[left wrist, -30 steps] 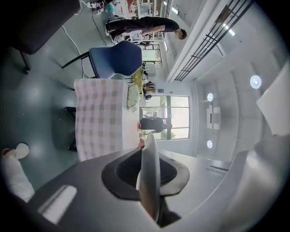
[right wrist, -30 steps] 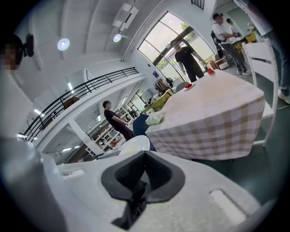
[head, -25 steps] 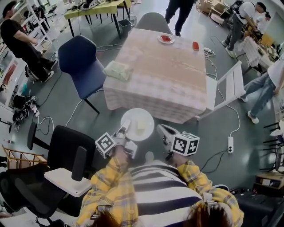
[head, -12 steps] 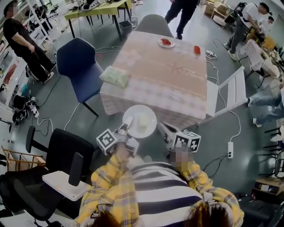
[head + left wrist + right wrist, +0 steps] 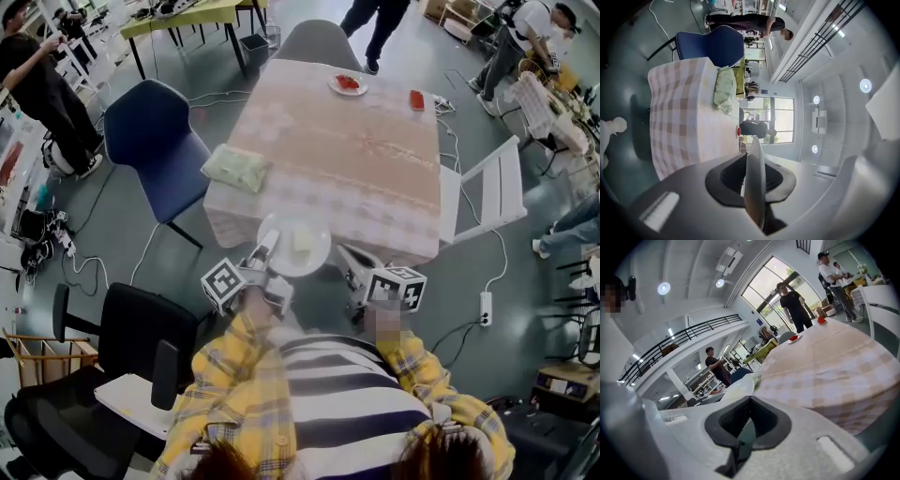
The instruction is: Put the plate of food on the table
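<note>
Checked table (image 5: pixel 356 159) edge, plate (image 5: pixel 317 255) in L gripper (image 5: pixel 266 249)

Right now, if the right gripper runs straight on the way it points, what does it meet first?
The right gripper would most likely meet the checked tablecloth hanging at the table's near edge, just beside the white plate. Depth is unclear.

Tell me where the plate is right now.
Head view, lower centre: the plate hangs at the table's near edge, its left rim clamped in the left gripper, just ahead of the person.
</note>
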### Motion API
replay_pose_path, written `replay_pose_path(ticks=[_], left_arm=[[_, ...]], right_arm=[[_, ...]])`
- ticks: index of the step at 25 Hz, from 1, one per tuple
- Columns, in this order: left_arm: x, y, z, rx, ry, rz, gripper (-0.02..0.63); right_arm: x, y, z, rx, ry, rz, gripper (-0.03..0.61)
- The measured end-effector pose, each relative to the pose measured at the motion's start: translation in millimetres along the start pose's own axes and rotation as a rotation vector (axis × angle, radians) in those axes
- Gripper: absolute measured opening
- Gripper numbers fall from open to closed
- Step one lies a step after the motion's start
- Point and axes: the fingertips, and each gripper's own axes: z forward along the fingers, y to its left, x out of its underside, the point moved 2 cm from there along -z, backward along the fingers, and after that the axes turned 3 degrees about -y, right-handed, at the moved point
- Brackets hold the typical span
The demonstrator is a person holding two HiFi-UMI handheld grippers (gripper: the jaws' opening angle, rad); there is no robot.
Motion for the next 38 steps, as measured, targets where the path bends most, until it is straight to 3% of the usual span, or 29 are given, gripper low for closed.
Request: replay_pose_path(ticks=[15, 20, 25, 38], left_arm=[[-78.7, -7.1, 99.2, -0.001, 0.096, -0.001, 0.026], [-107.7, -6.2, 123.9, -0.007, 0.116, -0.012, 0.026], [-135.4, -14.7, 155.5, 0.019, 0.136, 0.016, 0.026], [-152.9, -2.3, 227.9, -0.013, 0.111, 0.011, 0.026]], right_arm=[[-60.8, -9.7, 93.9, 0.097, -0.044, -0.037, -0.003], [-78.8, -14.5, 123.6, 0.114, -0.077, -0.003, -0.003], [-99.4, -15.1, 152.3, 0.141, -0.092, -0.043, -0.003], [-143.7, -44.8, 206.8, 0.158, -0.046, -0.083, -0.003]])
